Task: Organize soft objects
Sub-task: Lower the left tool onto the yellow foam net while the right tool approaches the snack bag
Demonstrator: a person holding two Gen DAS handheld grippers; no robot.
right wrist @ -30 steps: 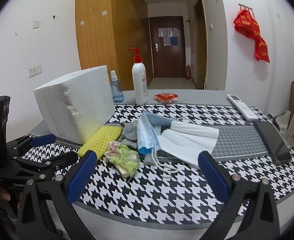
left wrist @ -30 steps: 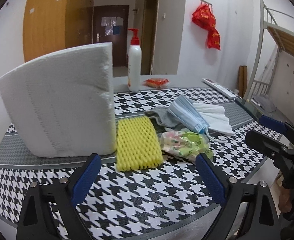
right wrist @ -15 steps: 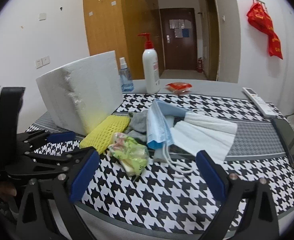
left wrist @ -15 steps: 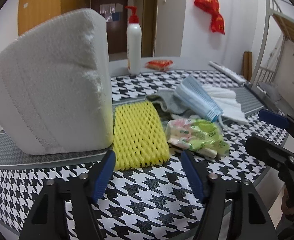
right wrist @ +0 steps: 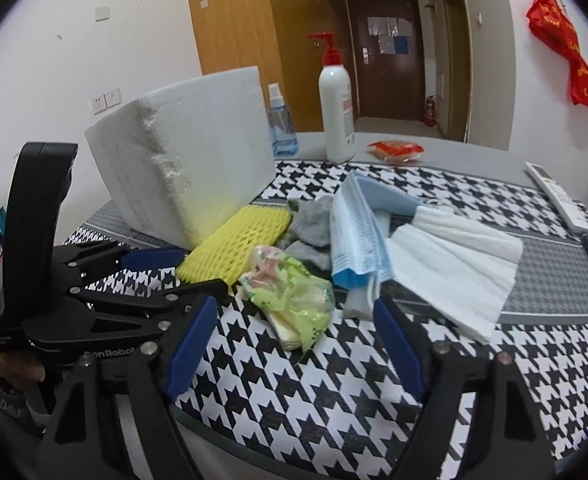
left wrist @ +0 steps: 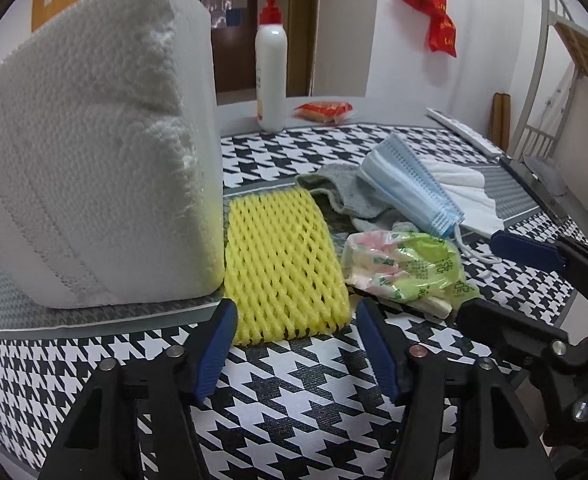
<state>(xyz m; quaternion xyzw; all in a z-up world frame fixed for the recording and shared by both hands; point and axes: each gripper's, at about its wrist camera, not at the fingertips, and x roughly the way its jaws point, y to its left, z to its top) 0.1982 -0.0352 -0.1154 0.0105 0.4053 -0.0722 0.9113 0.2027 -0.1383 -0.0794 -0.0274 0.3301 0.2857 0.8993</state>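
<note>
A yellow foam net lies flat beside a big white foam block. My left gripper is open, its jaws standing on either side of the net's near end. To the right lie a green plastic packet, a grey cloth, blue face masks and white tissue. My right gripper is open just in front of the packet.
A houndstooth cloth covers the table. A white pump bottle, a small spray bottle and a red packet stand at the back. A remote lies far right.
Both grippers have moved forward toward the pile. The left jaws have narrowed and come down around the yellow net's near end. The right jaws have also narrowed somewhat.
</note>
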